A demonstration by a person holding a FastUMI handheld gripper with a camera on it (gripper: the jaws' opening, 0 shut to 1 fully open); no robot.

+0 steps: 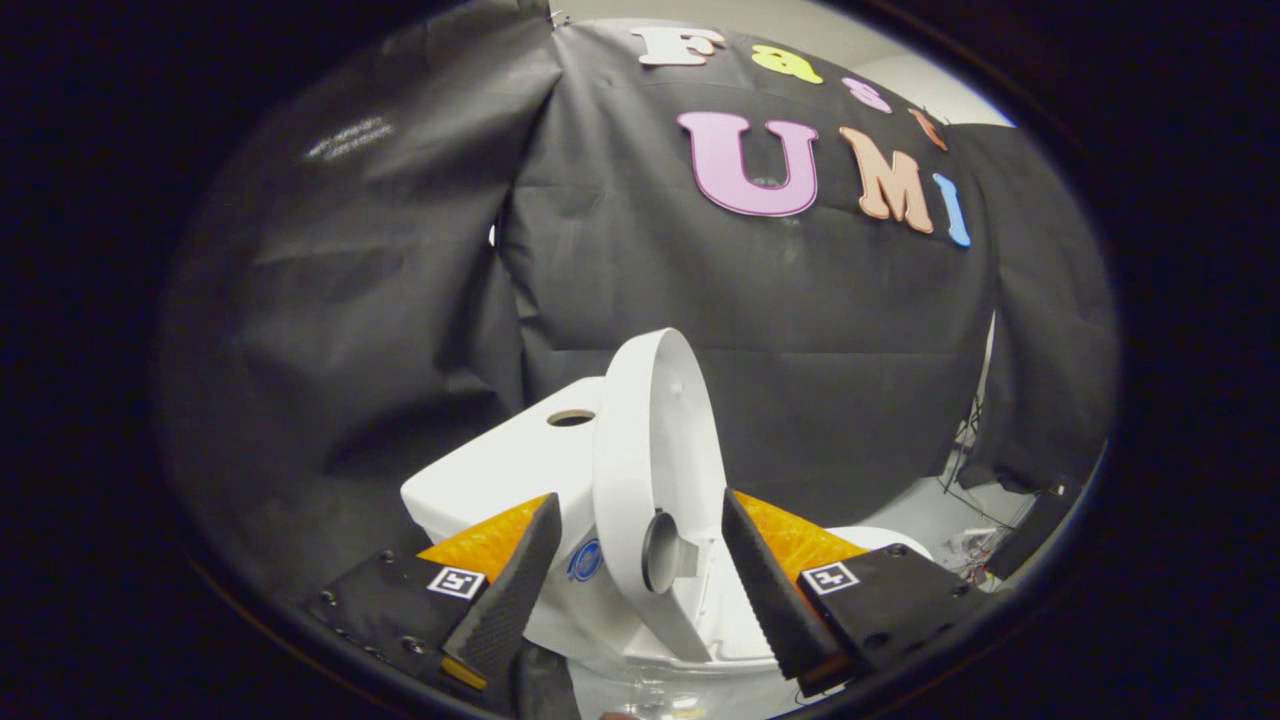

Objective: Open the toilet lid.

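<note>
The gripper (640, 590) is held low in front of a white toilet (520, 480), and its jaws stand wide apart, pressing on nothing. Each finger carries a small square marker tag near its base.

Between the two fingers, and a little beyond them, stands the toilet lid (655, 450). It is raised and stands almost upright, seen nearly from its edge, so that it looks like a tall narrow oval. Its rim faces the near side, and its inner face turns to the right. Low on the lid, close to the hinge end, there is a round grey part (660, 552); I cannot tell what it is.

To the left of the lid, and farther away, sits the white tank (500, 470). On its flat top there is a round hole (571, 417). On the front of the tank, just beside the left finger, there is a small blue round sticker (585, 560).

To the right of the lid, behind the right finger, a part of the white bowl rim (880, 538) can be seen.

Behind the toilet hangs the black cloth wall (400, 300) of the booth. At the far right, where the cloth ends, some thin cables (965, 460) hang down to a pale floor (920, 510).
</note>
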